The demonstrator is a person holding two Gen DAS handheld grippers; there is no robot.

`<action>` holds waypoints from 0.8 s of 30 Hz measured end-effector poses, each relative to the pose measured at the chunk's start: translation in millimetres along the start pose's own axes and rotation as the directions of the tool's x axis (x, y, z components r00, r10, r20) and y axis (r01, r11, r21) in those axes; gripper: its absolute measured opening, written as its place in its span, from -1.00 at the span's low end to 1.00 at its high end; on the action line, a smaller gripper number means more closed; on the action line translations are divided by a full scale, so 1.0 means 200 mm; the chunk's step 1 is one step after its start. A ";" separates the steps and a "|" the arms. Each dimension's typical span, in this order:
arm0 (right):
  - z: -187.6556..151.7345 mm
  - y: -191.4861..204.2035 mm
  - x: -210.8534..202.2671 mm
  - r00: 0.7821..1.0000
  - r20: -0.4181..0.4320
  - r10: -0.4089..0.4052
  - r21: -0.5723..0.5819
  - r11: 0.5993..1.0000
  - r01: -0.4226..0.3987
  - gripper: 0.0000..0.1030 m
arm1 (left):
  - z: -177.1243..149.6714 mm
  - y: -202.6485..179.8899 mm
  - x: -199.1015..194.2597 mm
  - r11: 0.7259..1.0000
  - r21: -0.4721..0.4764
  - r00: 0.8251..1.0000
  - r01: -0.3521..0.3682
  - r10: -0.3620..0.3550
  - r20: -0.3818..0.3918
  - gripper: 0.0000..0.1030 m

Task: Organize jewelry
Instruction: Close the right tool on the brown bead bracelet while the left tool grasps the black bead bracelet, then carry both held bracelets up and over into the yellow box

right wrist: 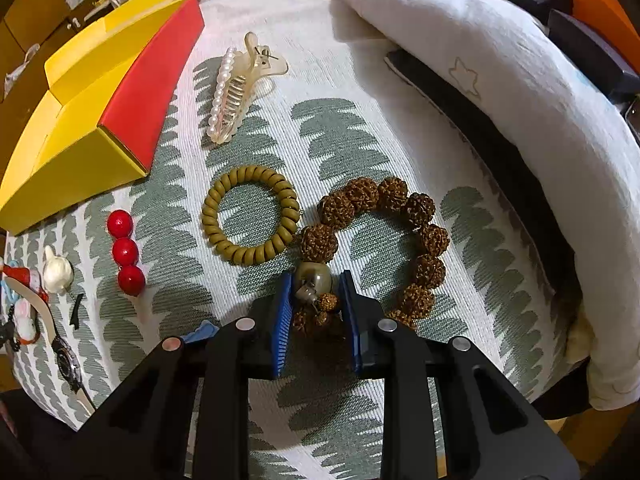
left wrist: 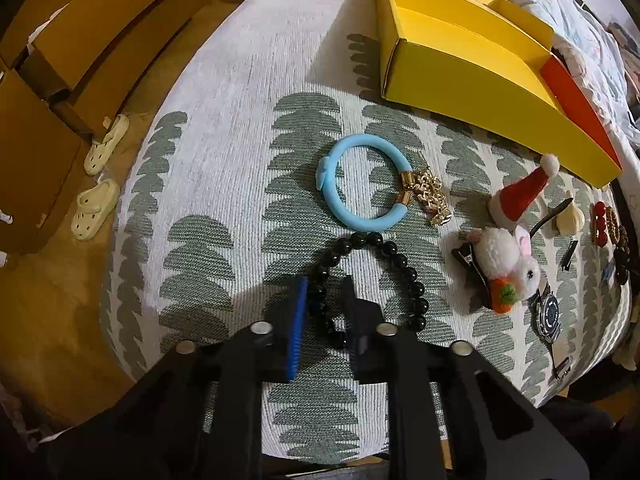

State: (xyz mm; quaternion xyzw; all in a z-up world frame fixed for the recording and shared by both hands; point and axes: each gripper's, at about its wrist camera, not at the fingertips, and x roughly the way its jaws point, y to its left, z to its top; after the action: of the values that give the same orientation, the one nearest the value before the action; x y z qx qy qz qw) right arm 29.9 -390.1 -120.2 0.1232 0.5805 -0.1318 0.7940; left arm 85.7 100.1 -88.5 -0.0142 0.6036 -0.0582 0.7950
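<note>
**Tongs straddle two bracelets on the bed**

Left tongs point(left wrist: 326, 280) stand partly open astride one side of the black bracelet point(left wrist: 372, 276), not yet pinching, set up for a lift toward the yellow box point(left wrist: 460, 76) at the bed's point(left wrist: 224, 92) far edge. Right tongs point(right wrist: 316, 280) bracket the seed bracelet point(right wrist: 376, 240) at its big bead (the easiest handle); whether they grip it, I cannot tell.

Counted: two boxes' worth of one yellow tray, one blue bangle point(left wrist: 360, 182), one coil tie point(right wrist: 250, 216), one pearl clip point(right wrist: 236, 88), three red beads point(right wrist: 125, 253), one watch point(left wrist: 547, 314), one bunny clip point(left wrist: 508, 268).
</note>
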 end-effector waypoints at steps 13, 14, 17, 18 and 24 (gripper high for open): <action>0.01 -0.02 -0.06 0.999 0.033 0.034 0.039 0.999 -0.035 -0.61 | -0.02 -0.02 -0.06 0.998 0.002 0.998 0.057 -0.057 0.028 -0.81; 0.00 -0.02 -0.07 0.999 0.037 0.035 0.038 0.999 -0.037 -0.61 | -0.02 -0.02 -0.07 0.998 0.004 0.997 0.062 -0.062 0.035 -0.81; 0.00 -0.03 -0.08 0.998 0.040 0.044 0.046 0.998 -0.046 -0.61 | -0.02 -0.02 -0.09 0.998 0.008 0.996 0.068 -0.068 0.052 -0.81; 0.00 -0.03 -0.09 0.998 0.046 0.046 0.049 0.998 -0.048 -0.61 | -0.02 -0.02 -0.10 0.997 0.010 0.996 0.071 -0.071 0.054 -0.81; -0.03 -0.05 -0.17 0.994 0.089 0.067 0.075 0.994 -0.074 -0.61 | -0.02 -0.04 -0.13 0.996 0.013 0.994 0.087 -0.087 0.071 -0.81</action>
State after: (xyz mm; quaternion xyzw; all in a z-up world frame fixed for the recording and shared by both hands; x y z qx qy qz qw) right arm 11.0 -395.6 -90.3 0.1689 0.5353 -0.1315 0.8171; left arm 73.2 94.7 -63.3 -0.0386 0.5732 -0.0952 0.8129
